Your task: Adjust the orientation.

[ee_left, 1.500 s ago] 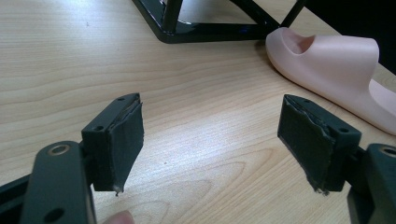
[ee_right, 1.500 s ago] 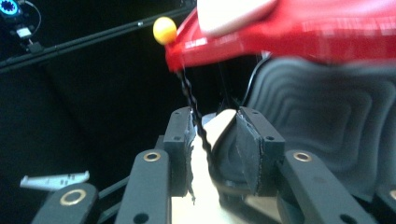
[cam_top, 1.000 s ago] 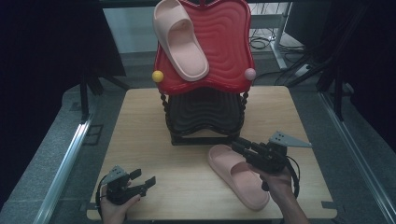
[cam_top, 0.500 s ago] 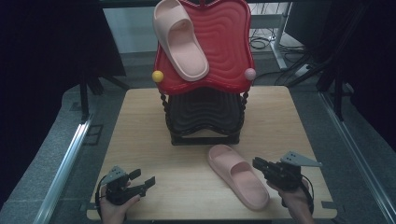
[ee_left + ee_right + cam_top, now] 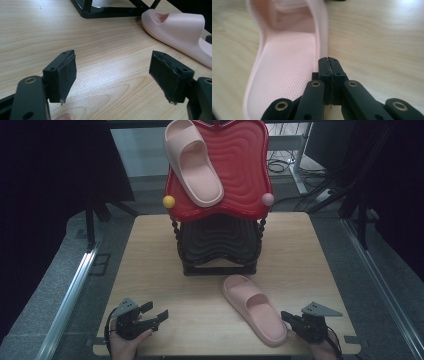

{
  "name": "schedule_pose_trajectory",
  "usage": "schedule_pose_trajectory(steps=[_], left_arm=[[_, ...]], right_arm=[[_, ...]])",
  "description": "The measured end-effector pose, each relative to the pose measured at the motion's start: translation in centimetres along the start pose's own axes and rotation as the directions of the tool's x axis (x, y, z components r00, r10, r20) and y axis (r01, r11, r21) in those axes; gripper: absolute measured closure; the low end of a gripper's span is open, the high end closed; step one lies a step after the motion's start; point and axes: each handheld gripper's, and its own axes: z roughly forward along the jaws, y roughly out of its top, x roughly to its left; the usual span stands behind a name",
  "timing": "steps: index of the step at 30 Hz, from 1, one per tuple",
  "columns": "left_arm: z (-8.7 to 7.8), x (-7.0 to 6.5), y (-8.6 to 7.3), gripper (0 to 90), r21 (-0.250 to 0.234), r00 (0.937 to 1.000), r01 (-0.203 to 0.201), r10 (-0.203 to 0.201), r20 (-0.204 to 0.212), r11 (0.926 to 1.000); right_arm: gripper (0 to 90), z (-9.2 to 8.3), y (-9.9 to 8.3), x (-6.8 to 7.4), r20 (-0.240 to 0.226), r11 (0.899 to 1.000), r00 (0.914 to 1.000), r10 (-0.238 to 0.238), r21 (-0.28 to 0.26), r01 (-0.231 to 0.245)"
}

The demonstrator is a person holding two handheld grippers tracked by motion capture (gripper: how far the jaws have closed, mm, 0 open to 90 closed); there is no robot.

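A pink slide sandal (image 5: pixel 255 307) lies flat on the wooden counter (image 5: pixel 150 250), sole down, in front of the black base of a two-tier stand (image 5: pixel 220 242), with its toe end toward the stand and its heel toward the near edge. In the right gripper view its dimpled footbed (image 5: pixel 287 75) runs up the left side, and the right gripper (image 5: pixel 329 65) sits just beside the sandal's raised right rim at the heel end; whether it touches the rim cannot be told. The jaws of that gripper have just been closing and now meet pad to pad with nothing between them. In the high view the right gripper (image 5: pixel 292 319) rests low at the near right corner of the counter, next to the sandal's heel. The left gripper (image 5: pixel 157 316) is well apart at the near left, its jaws wide apart over bare wood and holding nothing; in its own view the sandal's toe end (image 5: pixel 175 23) lies ahead to the right. On the stand's red wavy top tray (image 5: pixel 245 175) a second pink sandal (image 5: pixel 192 162) lies slanted, with a yellow ball (image 5: pixel 169 201) and a pink ball (image 5: pixel 268 199) at the tray's front corners.
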Motion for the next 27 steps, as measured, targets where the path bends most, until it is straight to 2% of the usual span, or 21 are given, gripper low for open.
schedule_pose_trajectory(steps=[3,7,12,19,22,24,27], left_arm=[[-0.1,-0.1,0.0,21.9,-0.002,1.0000,-0.001,0.001,0.000,1.0000],[-0.2,0.0,0.1,21.9,-0.006,1.0000,-0.002,0.002,0.001,1.0000],[-0.1,-0.1,0.1,21.9,-0.004,1.0000,-0.001,0.001,0.001,1.0000],[-0.1,0.0,0.0,21.8,-0.002,1.0000,-0.006,0.006,0.001,1.0000],[-0.1,0.1,0.0,21.8,-0.002,1.0000,-0.003,0.003,0.001,1.0000],[-0.1,-0.1,0.0,21.9,0.000,1.0000,-0.006,0.006,0.003,1.0000],[0.1,-0.3,0.0,21.9,0.005,0.9999,-0.014,0.014,0.008,0.9999]], right_arm=[[90.0,-0.2,-0.2,1.1,-0.027,0.999,0.9991,-0.031,0.023,0.032],[90.0,0.0,-0.8,3.5,-0.105,0.997,0.9924,-0.064,0.040,0.069],[90.0,1.4,-0.7,6.6,-0.198,0.991,0.9748,-0.102,0.059,0.116],[89.9,4.5,0.7,9.9,-0.276,0.983,0.9496,-0.149,0.065,0.173],[89.9,5.3,1.0,10.3,-0.288,0.983,0.9462,-0.148,0.062,0.173],[89.9,5.3,1.0,10.3,-0.284,0.983,0.9468,-0.152,0.056,0.174],[89.8,4.3,1.0,9.3,-0.257,0.990,0.9576,-0.131,0.017,0.140]])
